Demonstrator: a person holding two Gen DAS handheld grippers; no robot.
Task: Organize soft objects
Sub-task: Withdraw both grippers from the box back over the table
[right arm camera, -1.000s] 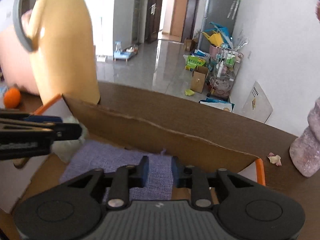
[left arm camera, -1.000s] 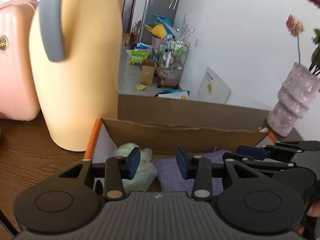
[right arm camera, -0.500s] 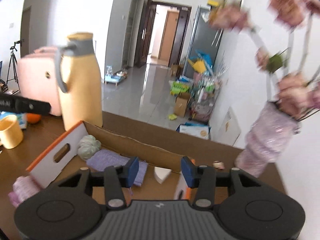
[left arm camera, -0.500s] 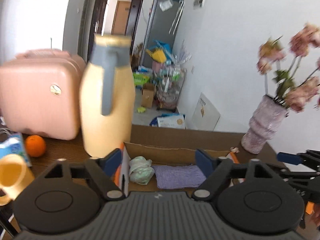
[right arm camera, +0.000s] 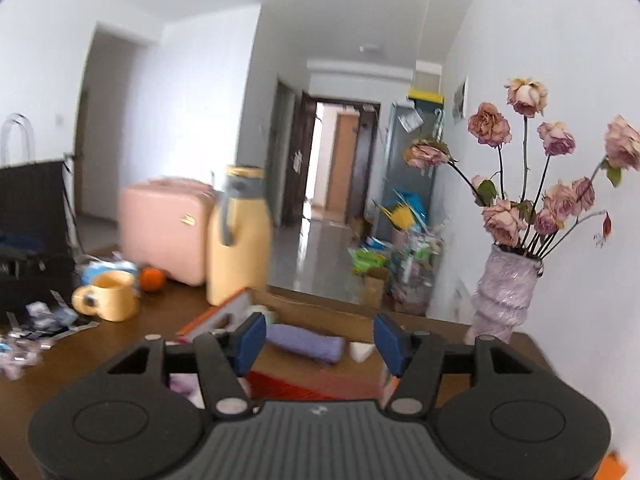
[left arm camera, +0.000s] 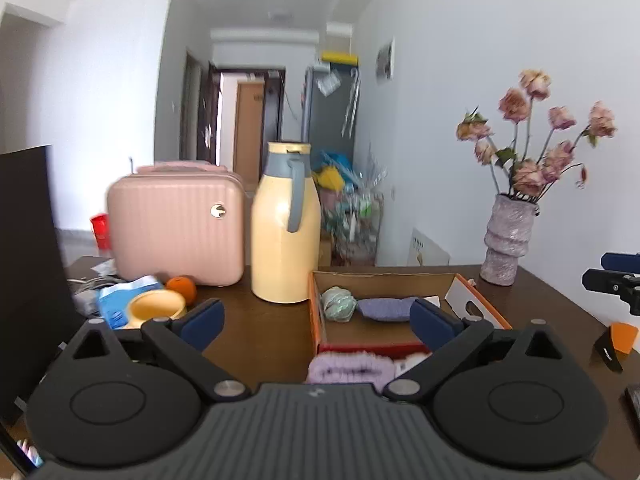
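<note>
cardboard box (left arm camera: 460,280): folded purple cloth (left arm camera: 384,308), pale-green yarn ball (left arm camera: 338,303) | fluffy lilac sock (left arm camera: 346,368) outside | both jaws spread, empty

Box (left arm camera: 400,280) open on top, flask (left arm camera: 285,232) crowds left — vase (left arm camera: 506,240) right.

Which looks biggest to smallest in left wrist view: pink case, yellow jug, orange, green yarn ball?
1. pink case
2. yellow jug, narrower but taller, so close to the case
3. green yarn ball
4. orange

The last two look alike; the mug partly hides the orange, so their order is unsure.
</note>
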